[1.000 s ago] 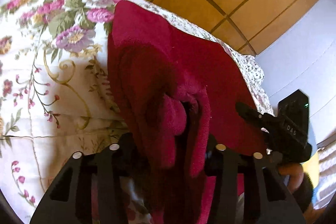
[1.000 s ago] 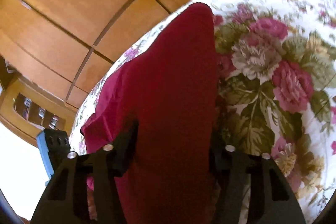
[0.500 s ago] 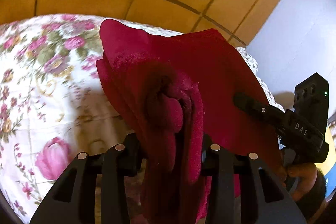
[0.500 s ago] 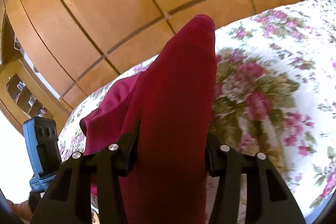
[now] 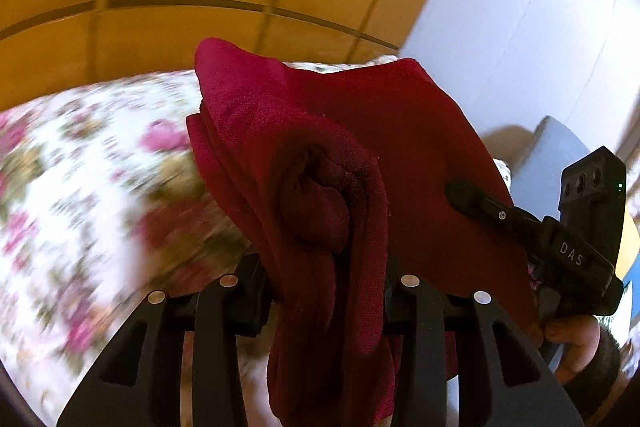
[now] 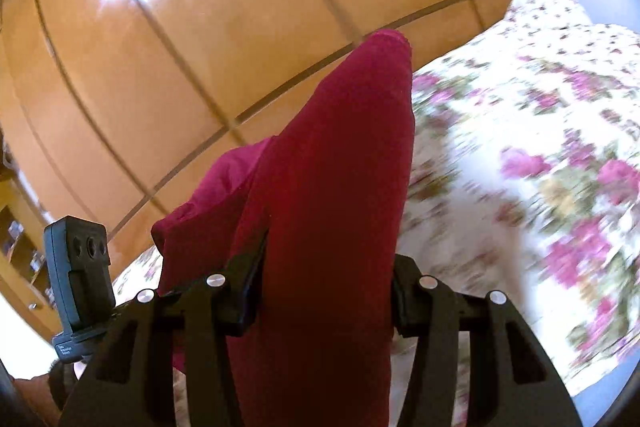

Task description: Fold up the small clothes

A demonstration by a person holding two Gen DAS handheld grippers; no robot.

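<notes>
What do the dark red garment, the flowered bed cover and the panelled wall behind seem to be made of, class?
Dark red garment: soft matte knit, likely cotton or fleece; it bunches in thick limp folds with a faint nap.
Flowered bed cover: printed woven fabric, matte, possibly quilted; blur hides the detail.
Panelled wall: glossy varnished wood or veneer, with a bright glare spot.

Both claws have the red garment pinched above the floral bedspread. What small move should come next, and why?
Probably lower both together toward the floral bedspread. The red garment is clamped bunched in the left claw and the right claw, so it needs laying flat before any fold.
</notes>
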